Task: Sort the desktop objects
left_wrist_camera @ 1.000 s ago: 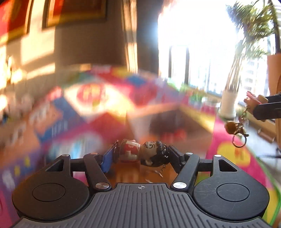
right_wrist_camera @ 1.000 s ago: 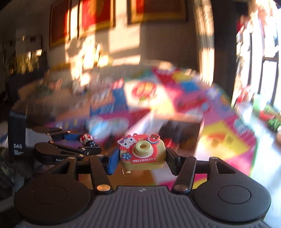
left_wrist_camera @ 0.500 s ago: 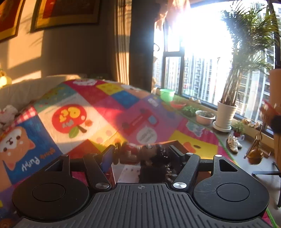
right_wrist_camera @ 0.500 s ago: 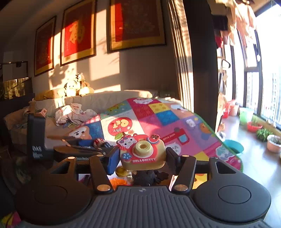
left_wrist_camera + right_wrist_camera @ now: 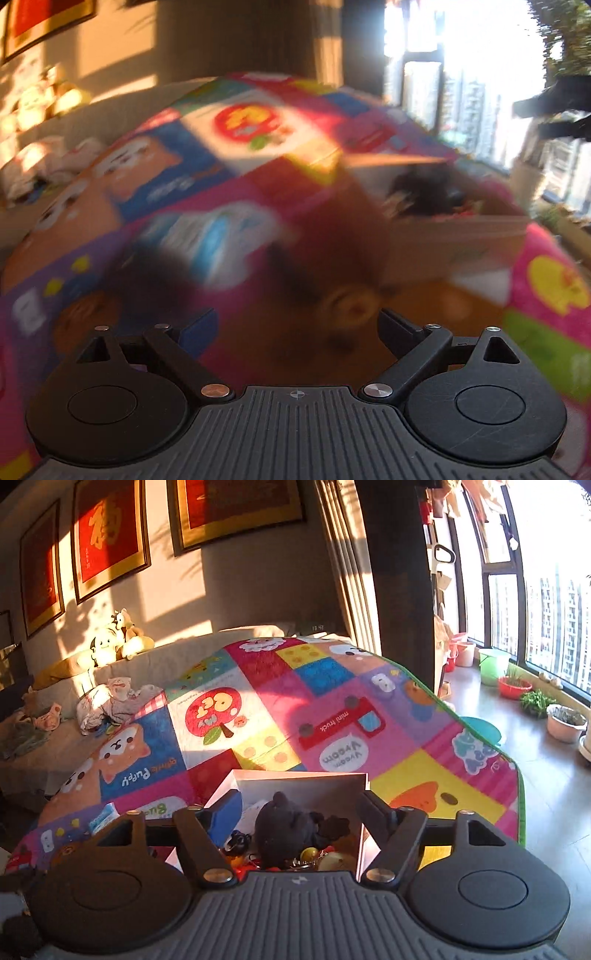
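Now right hand-held gripper point(image 5: 301, 812) above box point(image 5: 295, 779)

Box point(image 5: 295, 786) at lower centre of the right wrist frame, on the play mat point(image 5: 332, 716), plush toy point(image 5: 284, 827) and trinkets inside it, sofa point(image 5: 184, 653) behind, plant pots point(image 5: 565, 723) at right.

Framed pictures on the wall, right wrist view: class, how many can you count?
3. One red picture at the far left, a second red picture beside it, and a third picture right of that, cut off by the top edge. More may lie outside the view.
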`<state>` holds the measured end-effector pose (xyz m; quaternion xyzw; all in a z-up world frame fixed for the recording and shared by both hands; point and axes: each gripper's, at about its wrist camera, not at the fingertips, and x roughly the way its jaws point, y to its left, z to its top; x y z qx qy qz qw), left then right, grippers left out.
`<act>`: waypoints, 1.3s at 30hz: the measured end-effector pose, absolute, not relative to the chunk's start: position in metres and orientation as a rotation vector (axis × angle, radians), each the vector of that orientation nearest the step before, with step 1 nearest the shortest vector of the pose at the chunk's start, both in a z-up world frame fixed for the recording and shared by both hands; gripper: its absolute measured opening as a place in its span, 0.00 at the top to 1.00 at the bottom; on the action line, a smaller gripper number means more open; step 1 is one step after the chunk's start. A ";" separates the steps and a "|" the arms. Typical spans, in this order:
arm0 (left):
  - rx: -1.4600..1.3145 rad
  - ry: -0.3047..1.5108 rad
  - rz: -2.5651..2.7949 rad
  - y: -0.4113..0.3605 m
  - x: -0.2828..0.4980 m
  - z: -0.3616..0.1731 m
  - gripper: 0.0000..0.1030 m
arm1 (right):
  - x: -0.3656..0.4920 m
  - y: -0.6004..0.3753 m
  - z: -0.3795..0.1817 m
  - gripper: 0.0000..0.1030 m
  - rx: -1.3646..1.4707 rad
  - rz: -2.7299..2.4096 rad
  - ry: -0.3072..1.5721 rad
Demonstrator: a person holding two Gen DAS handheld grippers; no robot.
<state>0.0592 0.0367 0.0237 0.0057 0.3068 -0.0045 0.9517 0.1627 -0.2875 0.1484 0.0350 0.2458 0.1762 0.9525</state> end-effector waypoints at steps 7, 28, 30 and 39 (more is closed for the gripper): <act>-0.131 0.627 0.152 0.090 0.041 0.010 0.06 | 0.155 -0.207 0.137 0.27 -0.059 0.503 0.560; -0.311 0.535 0.149 0.109 0.028 0.011 0.03 | 0.131 -0.072 0.045 0.81 -0.424 0.719 0.757; -0.301 0.545 0.142 0.107 0.029 0.010 0.03 | 0.114 -0.093 0.047 0.81 -0.524 0.715 0.696; -0.235 0.621 0.186 0.097 0.041 0.011 0.03 | 0.093 -0.164 0.046 0.48 -0.495 0.557 0.545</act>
